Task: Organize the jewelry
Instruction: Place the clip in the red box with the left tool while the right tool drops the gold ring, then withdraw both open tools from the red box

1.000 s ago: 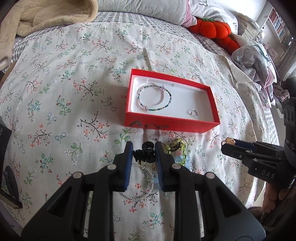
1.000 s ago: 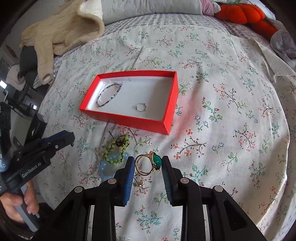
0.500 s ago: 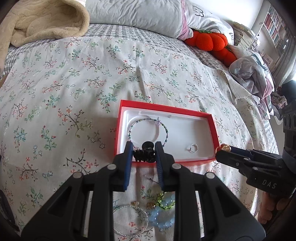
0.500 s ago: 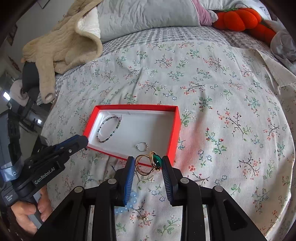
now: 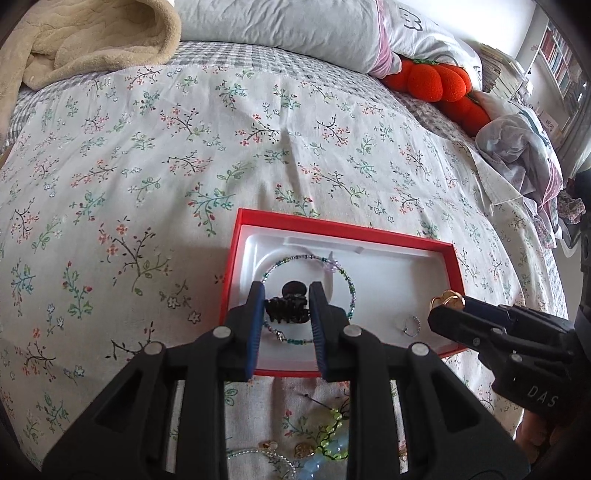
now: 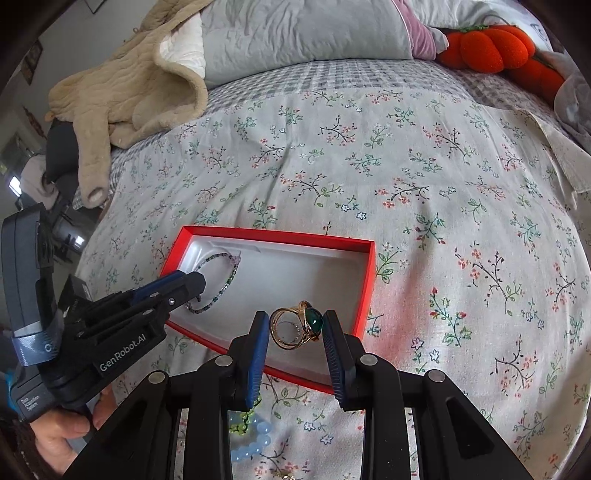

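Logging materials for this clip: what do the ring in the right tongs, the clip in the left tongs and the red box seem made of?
Gold ring: polished gold-coloured metal, judging by its glints, with a glossy green stone, possibly glass. Black hair clip: likely matte plastic, dull and toothed. Red box: thin, sharp-edged walls suggest cardboard, with a smooth white moulded liner.

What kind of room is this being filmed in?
Most likely a bedroom. The red box sits on a bed with a floral sheet, there is a grey pillow at its head, and a beige blanket lies rumpled beside it. Bookshelves stand off to one side.
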{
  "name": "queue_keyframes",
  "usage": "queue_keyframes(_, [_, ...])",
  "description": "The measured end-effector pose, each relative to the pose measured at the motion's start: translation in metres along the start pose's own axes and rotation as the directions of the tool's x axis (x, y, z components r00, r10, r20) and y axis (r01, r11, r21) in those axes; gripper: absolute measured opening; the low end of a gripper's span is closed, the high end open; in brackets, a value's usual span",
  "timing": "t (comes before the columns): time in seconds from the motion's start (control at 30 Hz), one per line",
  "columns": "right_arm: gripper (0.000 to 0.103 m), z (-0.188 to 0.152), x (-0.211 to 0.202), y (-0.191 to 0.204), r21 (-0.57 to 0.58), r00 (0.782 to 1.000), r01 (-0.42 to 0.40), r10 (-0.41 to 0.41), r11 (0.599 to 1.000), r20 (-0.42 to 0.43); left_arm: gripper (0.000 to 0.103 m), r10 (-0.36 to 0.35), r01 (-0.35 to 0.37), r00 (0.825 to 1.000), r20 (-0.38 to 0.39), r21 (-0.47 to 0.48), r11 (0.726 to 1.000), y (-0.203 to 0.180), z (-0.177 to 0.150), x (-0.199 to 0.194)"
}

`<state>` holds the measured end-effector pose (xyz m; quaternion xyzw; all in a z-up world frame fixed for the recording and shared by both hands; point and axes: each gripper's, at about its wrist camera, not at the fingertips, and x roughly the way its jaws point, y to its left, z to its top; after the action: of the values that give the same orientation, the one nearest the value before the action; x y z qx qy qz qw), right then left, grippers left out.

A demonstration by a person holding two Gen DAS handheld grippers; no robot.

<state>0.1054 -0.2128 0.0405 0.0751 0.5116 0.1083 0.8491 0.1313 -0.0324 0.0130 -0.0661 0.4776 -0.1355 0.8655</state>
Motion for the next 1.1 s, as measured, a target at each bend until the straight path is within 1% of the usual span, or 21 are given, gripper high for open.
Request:
queue_keyframes(0.1, [0.03, 0.001, 0.003, -0.002, -0.003, 1.0, 0.008, -0.008, 1.0, 0.001, 0.026, -0.008, 0.008, 1.0, 0.003, -0.005, 1.0, 0.0, 0.001, -0.001])
queue_keyframes(0.17, [0.03, 0.002, 0.003, -0.001, -0.008, 1.0, 0.007, -0.007, 1.0, 0.004, 0.028, 0.0, 0.0, 1.0, 0.006, -0.004, 1.0, -0.001, 0.001, -0.003])
queue_keyframes(0.27, [0.03, 0.003, 0.004, 0.0, -0.013, 1.0, 0.003, -0.003, 1.0, 0.007, 0.036, 0.01, -0.01, 1.0, 0.012, -0.001, 1.0, -0.001, 0.002, -0.007])
queue_keyframes(0.33, [0.03, 0.003, 0.005, 0.0, -0.016, 1.0, -0.002, 0.002, 1.0, 0.009, 0.043, 0.008, -0.008, 1.0, 0.021, 0.001, 1.0, -0.001, 0.003, -0.012])
queue_keyframes(0.4, [0.031, 0.003, 0.004, 0.0, -0.022, 1.0, -0.016, 0.016, 1.0, 0.008, 0.047, 0.009, -0.009, 0.999, 0.031, -0.003, 1.0, 0.001, 0.003, -0.018])
queue_keyframes(0.47, [0.034, 0.003, 0.002, 0.002, -0.032, 0.999, -0.031, 0.031, 0.999, 0.005, 0.051, 0.015, -0.015, 0.999, 0.029, -0.009, 1.0, 0.001, 0.004, -0.022])
queue_keyframes(0.5, [0.036, 0.002, 0.0, 0.003, -0.038, 0.999, -0.034, 0.034, 0.999, 0.008, 0.055, 0.022, -0.021, 0.999, 0.029, -0.011, 1.0, 0.002, 0.004, -0.025])
queue_keyframes(0.53, [0.045, 0.002, -0.003, 0.004, -0.043, 0.999, -0.033, 0.034, 0.999, 0.014, 0.058, 0.021, -0.02, 0.999, 0.031, -0.014, 1.0, 0.002, 0.003, -0.027])
queue_keyframes(0.57, [0.053, 0.001, -0.006, 0.006, -0.048, 0.999, -0.031, 0.032, 0.998, 0.023, 0.058, 0.016, -0.016, 0.999, 0.034, -0.017, 1.0, 0.002, 0.003, -0.03])
queue_keyframes(0.67, [0.055, -0.002, -0.015, 0.01, -0.065, 0.999, -0.014, 0.016, 0.998, 0.031, 0.06, 0.014, -0.014, 0.999, 0.039, -0.015, 1.0, 0.002, 0.001, -0.038])
queue_keyframes(0.77, [0.055, -0.007, -0.023, 0.014, -0.087, 1.0, 0.011, -0.008, 0.996, 0.026, 0.066, 0.03, -0.03, 0.999, 0.04, -0.009, 1.0, 0.003, -0.002, -0.043])
queue_keyframes(0.83, [0.056, -0.011, -0.028, 0.015, -0.095, 0.999, 0.029, -0.027, 0.995, 0.019, 0.073, 0.045, -0.045, 0.999, 0.026, -0.012, 0.999, 0.005, -0.006, -0.043])
queue_keyframes(0.87, [0.058, -0.014, -0.03, 0.015, -0.098, 0.999, 0.036, -0.034, 0.995, 0.018, 0.075, 0.051, -0.051, 0.999, 0.014, -0.016, 0.999, 0.007, -0.008, -0.043])
queue_keyframes(1.0, [0.063, -0.026, -0.04, 0.016, -0.11, 0.998, 0.063, -0.061, 0.992, 0.015, 0.078, 0.075, -0.076, 0.996, -0.054, -0.034, 0.997, 0.015, -0.02, -0.039])
queue_keyframes(1.1, [0.066, -0.035, -0.045, 0.016, -0.114, 0.996, 0.086, -0.085, 0.99, 0.006, 0.079, 0.11, -0.114, 0.989, -0.1, -0.037, 0.993, 0.02, -0.03, -0.039])
